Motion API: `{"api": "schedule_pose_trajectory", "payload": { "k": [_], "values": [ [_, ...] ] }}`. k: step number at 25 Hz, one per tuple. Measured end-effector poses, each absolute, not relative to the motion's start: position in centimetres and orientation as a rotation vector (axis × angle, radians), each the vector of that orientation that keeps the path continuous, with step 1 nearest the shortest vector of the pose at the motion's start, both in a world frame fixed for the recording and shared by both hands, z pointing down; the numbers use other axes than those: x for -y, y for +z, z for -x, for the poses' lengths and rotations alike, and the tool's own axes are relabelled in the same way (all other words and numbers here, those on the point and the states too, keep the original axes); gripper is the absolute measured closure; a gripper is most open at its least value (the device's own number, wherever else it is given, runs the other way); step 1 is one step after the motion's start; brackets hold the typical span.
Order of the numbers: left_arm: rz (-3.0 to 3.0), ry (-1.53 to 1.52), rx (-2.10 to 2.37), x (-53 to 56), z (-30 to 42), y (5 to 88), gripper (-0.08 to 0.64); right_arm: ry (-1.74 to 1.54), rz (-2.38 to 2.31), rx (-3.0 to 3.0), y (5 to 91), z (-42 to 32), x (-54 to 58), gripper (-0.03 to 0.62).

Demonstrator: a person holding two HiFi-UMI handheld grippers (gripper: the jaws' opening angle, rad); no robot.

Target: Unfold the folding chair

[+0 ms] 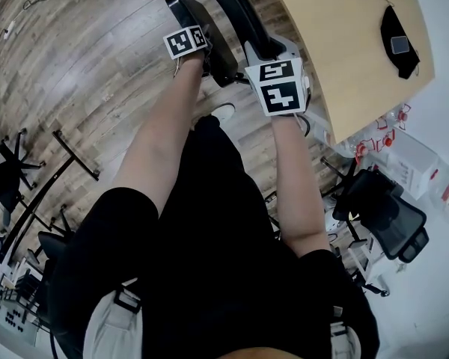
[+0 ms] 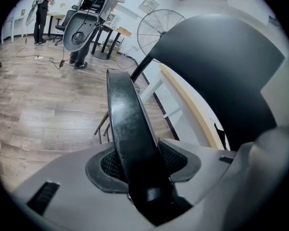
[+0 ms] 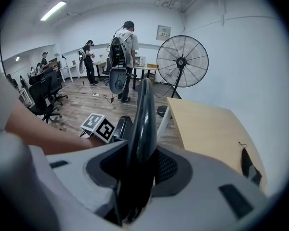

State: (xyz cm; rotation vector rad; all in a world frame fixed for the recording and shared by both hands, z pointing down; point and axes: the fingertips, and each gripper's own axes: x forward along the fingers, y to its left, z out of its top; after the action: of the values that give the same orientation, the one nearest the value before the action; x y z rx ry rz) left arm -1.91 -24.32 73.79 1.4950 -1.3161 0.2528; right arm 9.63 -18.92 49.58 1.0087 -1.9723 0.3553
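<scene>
Above the wood floor, left gripper and right gripper clamp the folding chair.

A light wooden table is seen at the right on the plank floor, and a black pouch is laid on it. A black office chair is parked by its near end. Beyond its far end a pedestal fan is stood, with 1 backpacked person left of it.

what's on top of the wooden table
A black pouch lies on the wooden table. The folding chair covers the table's left edge, so anything there is hidden.
</scene>
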Motion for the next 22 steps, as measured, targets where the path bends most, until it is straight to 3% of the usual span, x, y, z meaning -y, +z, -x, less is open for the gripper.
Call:
{"api": "schedule_pose_trajectory", "payload": {
  "k": [22],
  "values": [
    [-1.441, 0.069, 1.163, 15.2, 14.4, 81.3, 0.348, 0.402, -1.016, 1.926, 53.5, -8.5, 18.0, 0.453]
  ]
}}
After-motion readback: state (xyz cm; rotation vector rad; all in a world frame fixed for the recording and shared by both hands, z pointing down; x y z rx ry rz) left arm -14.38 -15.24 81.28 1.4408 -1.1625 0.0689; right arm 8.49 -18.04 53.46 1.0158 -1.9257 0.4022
